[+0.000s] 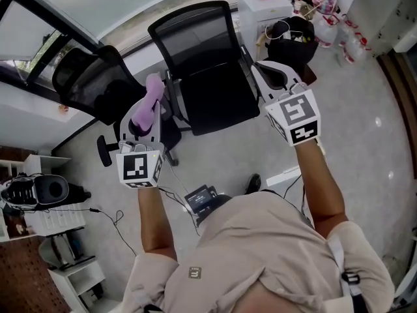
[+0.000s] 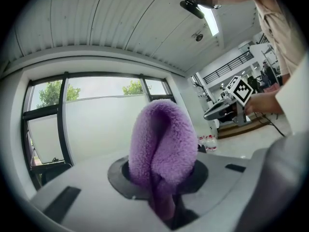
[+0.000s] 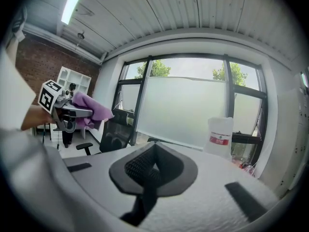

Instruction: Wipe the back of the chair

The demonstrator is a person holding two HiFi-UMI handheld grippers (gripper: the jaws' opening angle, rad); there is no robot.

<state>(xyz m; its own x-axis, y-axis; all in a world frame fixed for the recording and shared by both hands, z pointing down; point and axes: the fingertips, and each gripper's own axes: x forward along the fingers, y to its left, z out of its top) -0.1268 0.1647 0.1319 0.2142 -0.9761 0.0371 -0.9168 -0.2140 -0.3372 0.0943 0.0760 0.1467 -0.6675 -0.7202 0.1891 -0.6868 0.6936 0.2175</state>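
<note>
Head view: the left gripper [image 1: 147, 113] was clamped on a folded purple cloth [image 1: 154, 91], which stood up from between its jaws (fleecy side outward). The right gripper [image 1: 277, 77] had its jaws together with nothing between them. The black chair [image 1: 199, 51] stood ahead, between the two grippers, its mesh back toward the window. The cloth was held near the seat's edge, apparently apart from it. A second chair [image 1: 91, 83] stood beside it.

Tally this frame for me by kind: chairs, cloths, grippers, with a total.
black chairs: 2
purple cloth: 1
grippers, left gripper and right gripper: 2
Total: 5
</note>
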